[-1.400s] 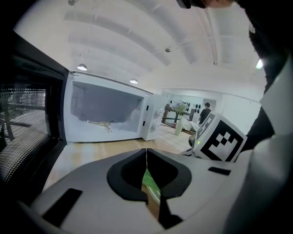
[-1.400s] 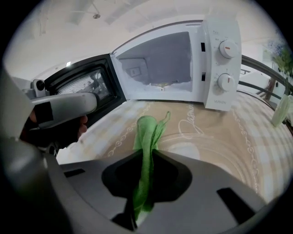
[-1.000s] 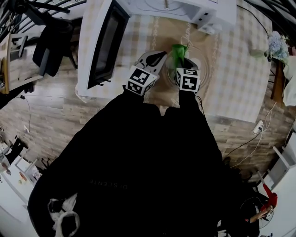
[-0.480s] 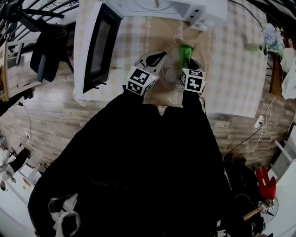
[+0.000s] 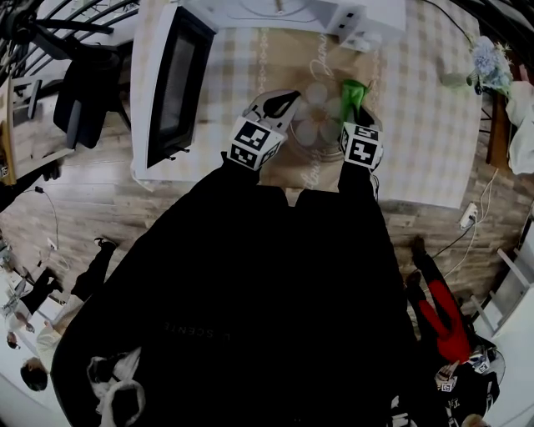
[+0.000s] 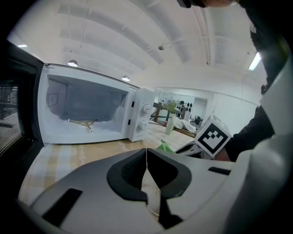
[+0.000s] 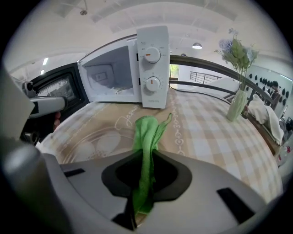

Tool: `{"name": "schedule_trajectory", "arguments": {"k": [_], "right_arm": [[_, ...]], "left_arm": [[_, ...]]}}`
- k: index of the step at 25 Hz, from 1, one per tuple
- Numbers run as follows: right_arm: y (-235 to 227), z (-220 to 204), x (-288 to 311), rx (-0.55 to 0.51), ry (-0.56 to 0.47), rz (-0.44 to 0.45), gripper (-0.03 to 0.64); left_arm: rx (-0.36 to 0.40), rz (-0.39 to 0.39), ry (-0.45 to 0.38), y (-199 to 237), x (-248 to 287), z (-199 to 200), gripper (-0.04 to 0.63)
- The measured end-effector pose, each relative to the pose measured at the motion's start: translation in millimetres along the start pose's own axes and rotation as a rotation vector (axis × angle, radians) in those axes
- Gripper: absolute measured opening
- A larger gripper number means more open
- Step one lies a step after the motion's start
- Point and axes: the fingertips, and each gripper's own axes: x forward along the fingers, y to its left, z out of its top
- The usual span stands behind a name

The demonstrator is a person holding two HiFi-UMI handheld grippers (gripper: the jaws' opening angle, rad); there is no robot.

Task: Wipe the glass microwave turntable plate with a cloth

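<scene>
The glass turntable plate [image 5: 315,123] lies on the checked tablecloth in front of the microwave. My left gripper [image 5: 286,101] is at the plate's left rim. In the left gripper view, my left gripper [image 6: 146,161] has its jaws together, with the thin glass edge [image 6: 153,211] caught low between them. My right gripper [image 5: 356,107] is shut on a green cloth [image 5: 353,90], at the plate's right rim. In the right gripper view the cloth [image 7: 147,132] hangs forward out of the right gripper [image 7: 145,170] onto the plate [image 7: 94,142].
A white microwave [image 5: 288,12] stands at the back of the table, with its door [image 5: 173,83] swung open to the left. A vase of flowers [image 7: 238,98] is at the table's right. A black chair [image 5: 83,79] sits left of the table. A power strip [image 5: 464,229] lies on the floor.
My right gripper has carried the green cloth rightward across the plate, from its middle to its right rim. The left gripper has stayed at the left rim.
</scene>
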Motion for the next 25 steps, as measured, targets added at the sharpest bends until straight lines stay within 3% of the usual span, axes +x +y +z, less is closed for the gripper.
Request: {"name": "schedule_trajectory", "arguments": {"k": [10,15,21,25], "right_arm": [[-54,-5,-8,0.026,-0.013,-0.121,0.054],[-91,-16,-15,0.102,0.015,-0.158,0.054],[-87,-1,-30,0.131,-0.032,-0.139,0.054],[-56,23,-44,0.108,-0.091,-0.069,0.054]], "left_arm": [[0.004,0.018,-0.004,5,-6,-1,0.021],[0.004,0.025,-0.007,9,-13,-1,0.021],[0.002,0.036,-0.014,17,-21,0,0.021],[0.003,0.044,-0.018,21,-26,-1,0.021]]}}
